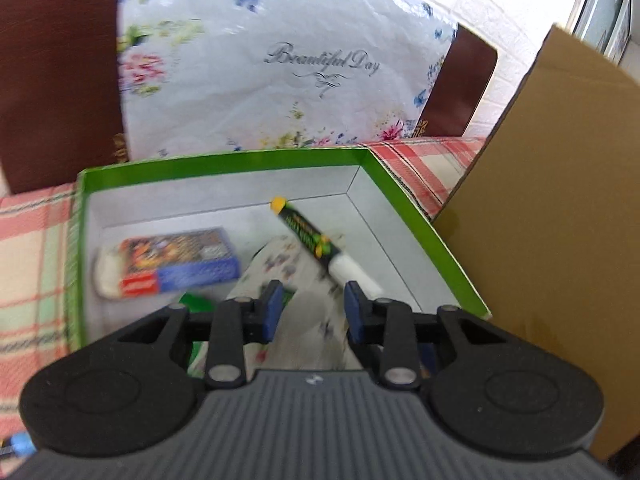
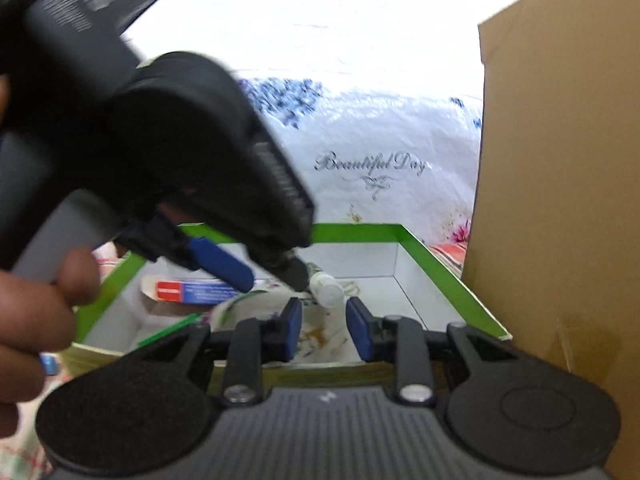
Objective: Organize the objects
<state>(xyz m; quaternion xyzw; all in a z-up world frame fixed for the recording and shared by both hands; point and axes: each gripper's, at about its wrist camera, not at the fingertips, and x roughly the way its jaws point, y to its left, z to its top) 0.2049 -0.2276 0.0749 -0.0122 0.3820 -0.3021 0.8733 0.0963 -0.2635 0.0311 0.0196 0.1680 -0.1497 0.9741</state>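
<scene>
Green-rimmed open box (image 1: 224, 160) sits on a checked tablecloth (image 1: 28, 248), white inside. Behind its far edge stands a white floral bag (image 1: 280, 80) printed "Beautiful Day"; a brown cardboard panel (image 1: 540, 200) stands just beside the box's right edge.

Inside the box: a blue-and-red small carton (image 1: 176, 264) lies flat near the left wall, a black-green marker (image 1: 312, 240) with yellow end and white cap lies diagonally toward the right-hand far corner, and a floral-print white wrapper (image 1: 304, 296) lies in the middle at the near side, blurred.

Left gripper (image 1: 311, 308) hangs over the near part of the box, blue pads a little apart, wrapper showing in the gap; cannot tell if the pads press on it. The marker's white cap sits just beside the right pad.

Right gripper (image 2: 323, 326) is at the box's near edge, jaws slightly parted over the same wrapper, no clear grip visible. In the right wrist view the left gripper reaches down into the box from the upper left, with the person's hand (image 2: 32, 312) at the left edge.
</scene>
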